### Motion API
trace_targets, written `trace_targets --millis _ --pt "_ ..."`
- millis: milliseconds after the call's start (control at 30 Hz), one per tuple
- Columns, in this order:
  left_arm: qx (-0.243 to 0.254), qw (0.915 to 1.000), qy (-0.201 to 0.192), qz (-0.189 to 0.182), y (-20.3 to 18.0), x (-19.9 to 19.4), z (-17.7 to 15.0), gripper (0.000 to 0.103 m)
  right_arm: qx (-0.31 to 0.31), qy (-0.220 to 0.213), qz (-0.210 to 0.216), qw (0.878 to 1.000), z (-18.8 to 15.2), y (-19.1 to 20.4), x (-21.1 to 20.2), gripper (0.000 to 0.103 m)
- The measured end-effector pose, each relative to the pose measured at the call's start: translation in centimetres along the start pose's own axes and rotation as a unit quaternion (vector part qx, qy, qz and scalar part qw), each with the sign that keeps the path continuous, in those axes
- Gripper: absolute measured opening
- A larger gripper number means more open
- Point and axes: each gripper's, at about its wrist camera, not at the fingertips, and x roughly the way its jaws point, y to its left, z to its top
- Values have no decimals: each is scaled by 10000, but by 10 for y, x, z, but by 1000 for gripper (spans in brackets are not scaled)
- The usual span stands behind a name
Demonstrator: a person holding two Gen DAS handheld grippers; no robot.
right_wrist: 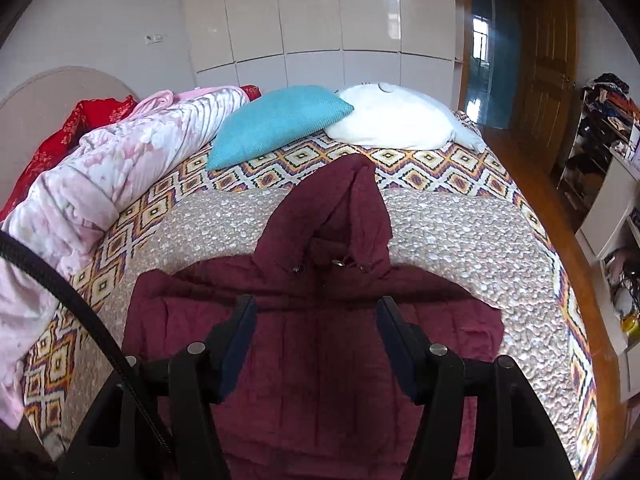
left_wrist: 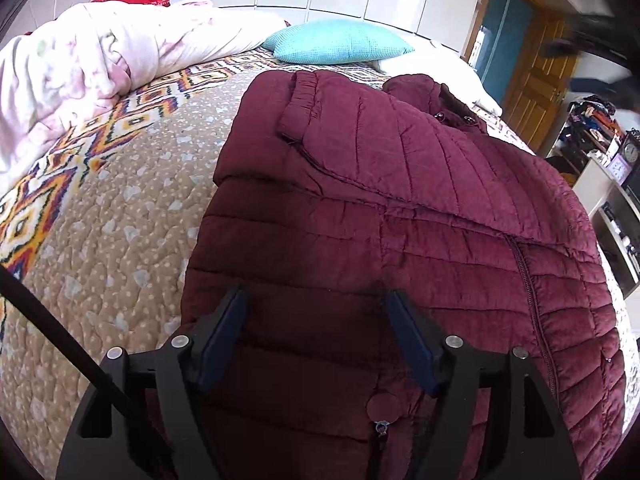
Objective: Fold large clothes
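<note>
A maroon quilted hooded jacket lies spread on the bed, one sleeve folded across its body and the front zipper showing. In the right wrist view the jacket shows with its hood pointing to the far side of the bed. My left gripper is open and empty, just above the jacket's lower part. My right gripper is open and empty, above the jacket below the collar.
The bed has a beige patterned quilt. A pink floral duvet is heaped along the left. A turquoise pillow and a white pillow lie at the far end. Cluttered shelves stand at the right, with a wooden door.
</note>
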Motion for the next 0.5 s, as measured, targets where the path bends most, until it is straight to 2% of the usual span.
trace_targets --millis 233,500 --pt "250 9996 122 81 -9 8 2 84 557 364 -50 9978 54 16 128 66" --pt "250 9996 103 6 -8 10 2 87 1252 553 -171 9904 84 -8 245 66"
